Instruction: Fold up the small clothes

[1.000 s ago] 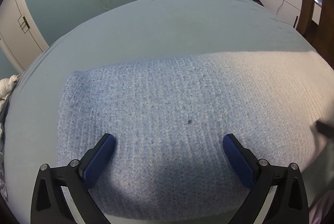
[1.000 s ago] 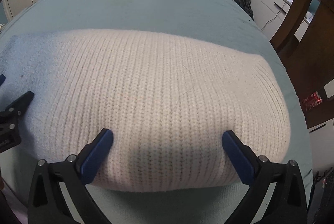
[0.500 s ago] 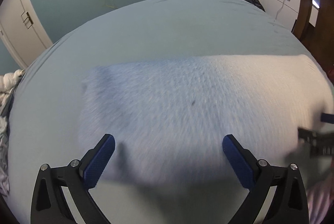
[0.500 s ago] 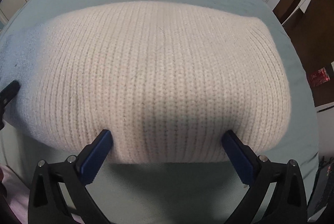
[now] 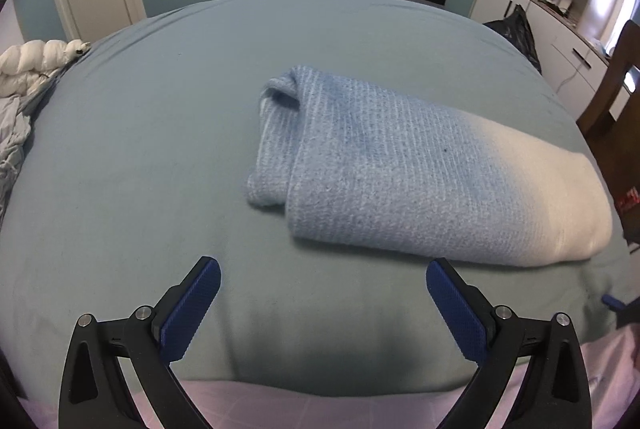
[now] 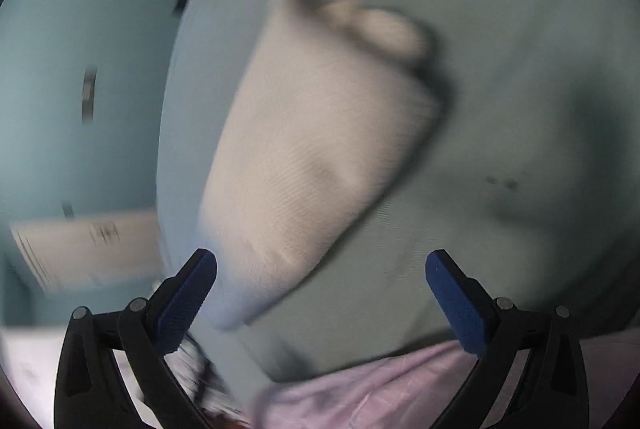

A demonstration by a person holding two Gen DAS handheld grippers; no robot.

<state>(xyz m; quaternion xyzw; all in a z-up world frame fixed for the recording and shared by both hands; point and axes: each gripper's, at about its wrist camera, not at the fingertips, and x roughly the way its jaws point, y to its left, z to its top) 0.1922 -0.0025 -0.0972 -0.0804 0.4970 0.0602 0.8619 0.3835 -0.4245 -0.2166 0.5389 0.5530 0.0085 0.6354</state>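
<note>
One knitted garment (image 5: 420, 173), blue fading to cream, lies folded into a thick bundle on the teal bed sheet (image 5: 160, 149). In the left wrist view it sits at about one o'clock from the left gripper (image 5: 323, 287), apart from the fingertips, with its layered blue end toward eleven o'clock and its cream end toward three.

The left gripper has its jaws spread wide and grasps nothing; only bare sheet lies between the blue pads (image 5: 192, 313). The right gripper (image 6: 321, 275) is likewise wide apart and empty. Its view is badly blurred, but the cream end of the garment (image 6: 316, 149) reaches toward its left pad at roughly eleven o'clock; whether they touch cannot be told.

Judging by the compact shape, the folding of this piece looks finished and both tools appear clear of it. The next move probably calls for fetching another item: one crumpled heap of pale clothes (image 5: 16, 117) lies at the sheet's edge near nine o'clock.

Count: one folded garment, one heap, two grippers.
</note>
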